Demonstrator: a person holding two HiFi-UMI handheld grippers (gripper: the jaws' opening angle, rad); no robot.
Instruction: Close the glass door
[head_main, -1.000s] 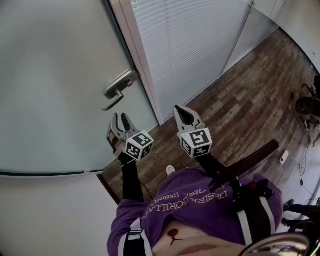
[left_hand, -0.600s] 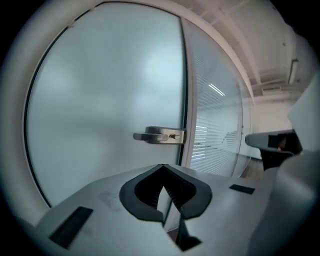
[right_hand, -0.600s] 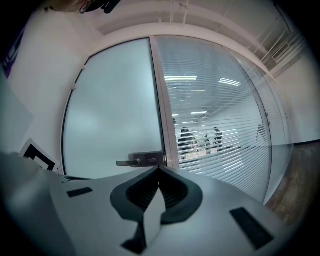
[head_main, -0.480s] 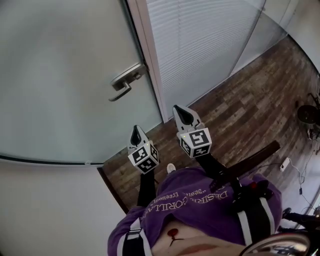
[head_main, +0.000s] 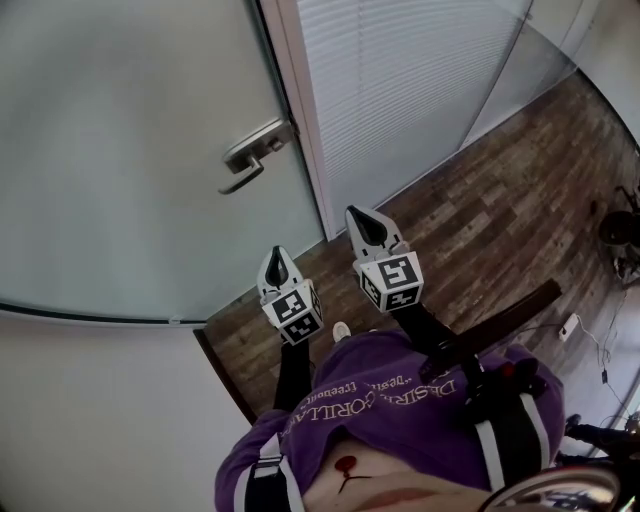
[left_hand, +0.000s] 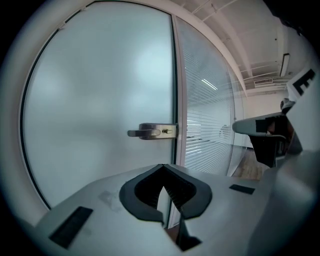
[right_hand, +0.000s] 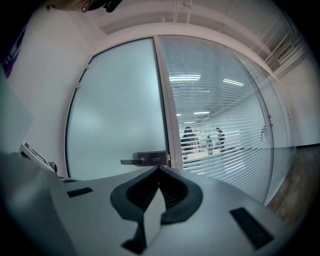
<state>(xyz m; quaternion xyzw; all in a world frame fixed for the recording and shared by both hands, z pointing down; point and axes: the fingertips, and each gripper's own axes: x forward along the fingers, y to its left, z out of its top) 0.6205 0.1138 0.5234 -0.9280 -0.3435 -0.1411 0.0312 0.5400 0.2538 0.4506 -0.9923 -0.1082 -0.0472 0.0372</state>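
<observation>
The frosted glass door stands flush against its white frame, with a metal lever handle near the frame edge. My left gripper is shut and empty, below and to the right of the handle and clear of the door. My right gripper is also shut and empty, in front of the frame's foot. In the left gripper view the handle sits above the closed left gripper. The right gripper view shows the handle just above the closed right gripper.
A glass partition with white blinds runs right of the frame. Wood-plank floor spreads to the right, with dark equipment and a cable at the far right. A white wall fills the lower left. People show beyond the blinds.
The left gripper's jaws went from open to shut. It rolled and drew down and to the right, away from the handle. The right gripper stays about where it was.
</observation>
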